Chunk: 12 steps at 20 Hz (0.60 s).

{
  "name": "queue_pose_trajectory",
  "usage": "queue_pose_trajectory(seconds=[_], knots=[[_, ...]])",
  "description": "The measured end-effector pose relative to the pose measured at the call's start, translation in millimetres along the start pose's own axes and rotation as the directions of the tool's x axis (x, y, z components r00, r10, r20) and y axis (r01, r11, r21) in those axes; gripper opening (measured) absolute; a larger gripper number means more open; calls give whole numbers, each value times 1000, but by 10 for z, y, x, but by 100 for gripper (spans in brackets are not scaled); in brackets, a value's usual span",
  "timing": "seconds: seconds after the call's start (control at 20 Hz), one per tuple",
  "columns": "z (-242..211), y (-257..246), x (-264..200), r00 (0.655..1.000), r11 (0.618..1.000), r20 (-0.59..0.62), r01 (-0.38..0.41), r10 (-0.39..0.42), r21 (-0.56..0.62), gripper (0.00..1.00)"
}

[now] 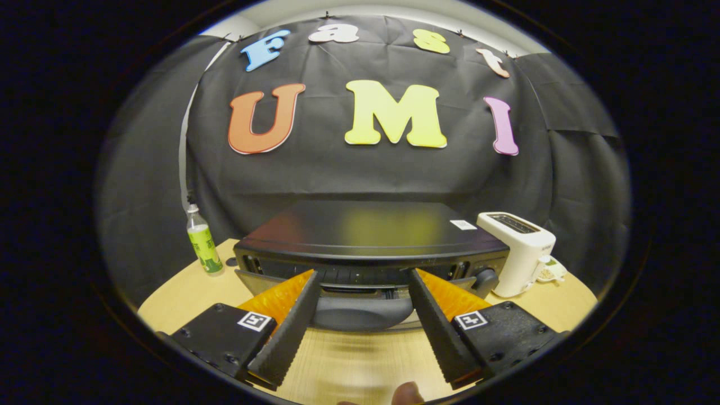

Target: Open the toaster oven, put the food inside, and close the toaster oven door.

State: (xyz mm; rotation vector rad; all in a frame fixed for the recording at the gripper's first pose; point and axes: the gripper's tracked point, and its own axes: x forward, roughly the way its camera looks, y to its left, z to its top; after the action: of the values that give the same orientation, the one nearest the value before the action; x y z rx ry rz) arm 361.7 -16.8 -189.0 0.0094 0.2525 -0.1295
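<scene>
Here tool [364, 281] spread wide, toaster oven door handle [363, 312] between fingers.

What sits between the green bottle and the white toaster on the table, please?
In the gripper view, the black toaster oven stands between the green bottle and the white toaster. The gripper is open, its fingers either side of the oven's door handle.

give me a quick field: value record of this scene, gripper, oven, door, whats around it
hand-held gripper: open, fingers spread either side of the door handle, not pressing it
toaster oven: black, on the wooden table, just ahead of the fingers
oven door: tilted partly open, handle between the fingers
bottle: green label, upright, left of the oven
toaster: white, right of the oven
food: cannot tell
</scene>
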Motion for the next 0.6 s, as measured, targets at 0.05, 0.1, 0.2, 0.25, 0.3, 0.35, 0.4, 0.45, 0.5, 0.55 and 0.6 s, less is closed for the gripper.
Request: queue_pose_trajectory(seconds=[0.05, 0.1, 0.2, 0.25, 0.3, 0.35, 0.4, 0.45, 0.5, 0.55, 0.6], knots=[[-58, -6, -72, 1000, 1000, -17, 5, -5, -6, 100], [-126, -10, -144, 999, 1000, -33, 10, -10, -10, 100], [-248, -6, -277, 997, 999, -70, 17, -20, -34, 100], [-308, -5, -339, 996, 999, -81, 19, -22, -38, 100], [-367, -10, -382, 996, 999, -86, 19, -23, -45, 100], [-421, -9, -419, 996, 998, -89, 19, -24, -52, 100], [-499, -11, -468, 995, 998, -99, 20, -25, -53, 100], [-574, -13, -517, 993, 998, -116, 19, -25, -55, 100], [-656, -11, -555, 989, 998, -144, 15, -23, -55, 100], [-712, -8, -588, 986, 999, -167, 7, -16, -53, 100], [-762, -3, -615, 983, 999, -182, -3, -6, -54, 100]])
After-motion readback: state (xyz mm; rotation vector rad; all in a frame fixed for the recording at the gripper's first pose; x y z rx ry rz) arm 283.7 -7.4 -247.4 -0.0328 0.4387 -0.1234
